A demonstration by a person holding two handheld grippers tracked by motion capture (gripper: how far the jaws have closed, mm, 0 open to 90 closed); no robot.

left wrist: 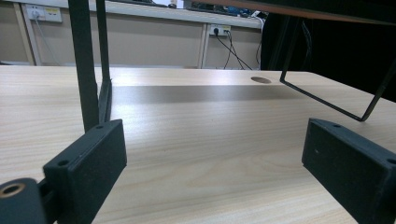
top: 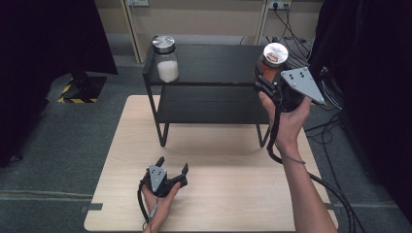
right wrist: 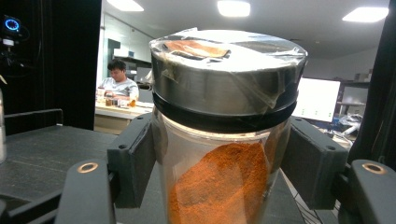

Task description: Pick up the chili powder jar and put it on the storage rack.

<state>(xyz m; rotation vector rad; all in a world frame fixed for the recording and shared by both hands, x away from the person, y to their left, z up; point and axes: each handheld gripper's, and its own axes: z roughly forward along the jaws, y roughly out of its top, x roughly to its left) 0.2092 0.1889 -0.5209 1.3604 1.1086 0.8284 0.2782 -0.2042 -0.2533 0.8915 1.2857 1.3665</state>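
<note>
I'm bringing the orange spice jar [top: 273,59] to the black shelf's [top: 209,68] top level.
My right tool [right wrist: 219,163] is clamping it at that shelf's right end, not yet released; a white-filled jar [top: 165,59] is standing at the shelf's left end; my left tool [top: 171,171] is idling open below the shelf on the tabletop [top: 233,194].
</note>
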